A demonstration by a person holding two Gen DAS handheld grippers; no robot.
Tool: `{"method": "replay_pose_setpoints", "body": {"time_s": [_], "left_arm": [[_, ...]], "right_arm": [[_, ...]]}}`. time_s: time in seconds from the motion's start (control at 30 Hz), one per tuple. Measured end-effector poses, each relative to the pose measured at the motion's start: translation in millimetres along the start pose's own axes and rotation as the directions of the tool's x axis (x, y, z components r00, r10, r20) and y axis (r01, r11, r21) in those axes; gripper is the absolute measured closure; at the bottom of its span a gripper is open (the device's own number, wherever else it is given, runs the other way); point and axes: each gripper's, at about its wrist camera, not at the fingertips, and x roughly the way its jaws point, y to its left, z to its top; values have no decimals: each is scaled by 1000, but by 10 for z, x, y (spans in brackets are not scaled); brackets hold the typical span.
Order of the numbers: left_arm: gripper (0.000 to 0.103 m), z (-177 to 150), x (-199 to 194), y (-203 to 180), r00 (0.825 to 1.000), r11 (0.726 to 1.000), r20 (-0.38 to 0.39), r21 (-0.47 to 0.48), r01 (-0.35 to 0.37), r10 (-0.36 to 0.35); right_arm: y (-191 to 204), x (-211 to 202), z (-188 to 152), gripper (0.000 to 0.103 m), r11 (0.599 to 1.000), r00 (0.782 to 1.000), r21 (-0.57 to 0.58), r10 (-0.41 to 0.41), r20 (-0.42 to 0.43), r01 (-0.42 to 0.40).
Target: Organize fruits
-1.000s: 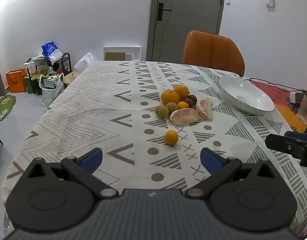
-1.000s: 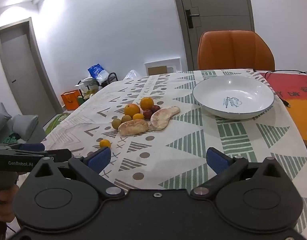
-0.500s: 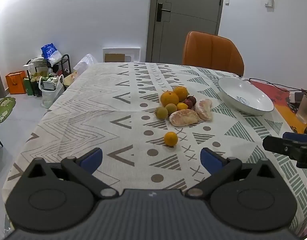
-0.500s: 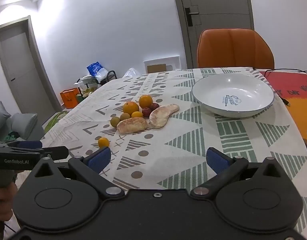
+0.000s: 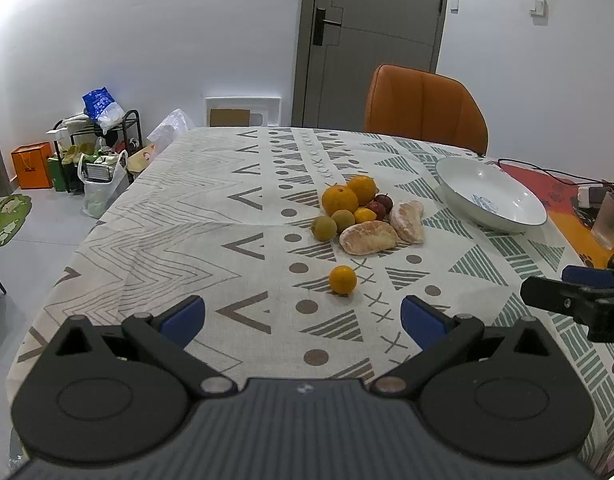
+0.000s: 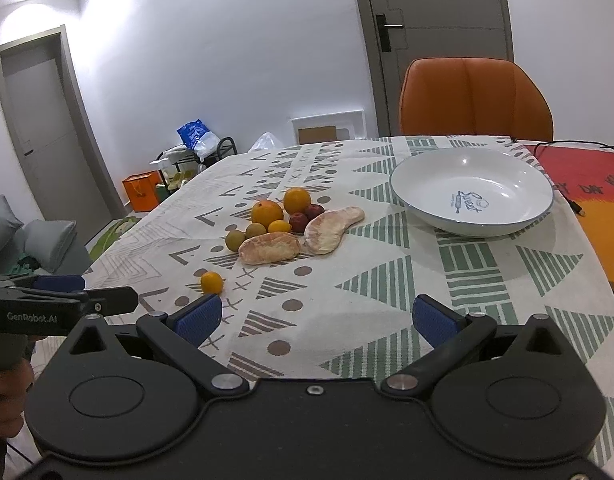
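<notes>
starting with the left wrist view: the left gripper (image 5: 303, 316) hangs above the near edge of the table (image 5: 187, 216), its jaws spread wide and holding nothing. a small orange (image 5: 342, 279) lies alone on the cloth, just ahead of the gap between the fingers. beyond it sits the fruit pile (image 5: 359, 216): two large oranges, small green and yellow fruits, two dark red ones and two peeled pale segments, all touching or nearly so. the white bowl (image 5: 491, 196) stands well apart to the right and holds no fruit. the right gripper (image 5: 579, 296) shows at the right edge.

in the right wrist view: the right gripper (image 6: 313, 320) is likewise fully open and carries nothing, hanging over the cloth nearer the bowl (image 6: 473, 192). the lone orange (image 6: 211, 282) lies ahead and to the left, the pile (image 6: 291, 224) further on. the left gripper (image 6: 59, 304) enters from the left, a hand (image 6: 5, 384) below it.

judgement: the task is at its opening step, an approach before the first pick; no fruit is in the bowl. the next move likely calls for lowering the left gripper over the lone orange, centring it between the fingers, and closing gently, since a round fruit may roll.
</notes>
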Motion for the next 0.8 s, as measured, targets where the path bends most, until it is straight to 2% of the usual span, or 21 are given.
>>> {"method": "replay_pose_setpoints", "body": {"time_s": [0.8], "left_arm": [[0,6,-13,10,1000,1000,2,-3,-1,1]], "right_arm": [[-8,-16,11,0,1000,1000,-4,-1,0,1]]}}
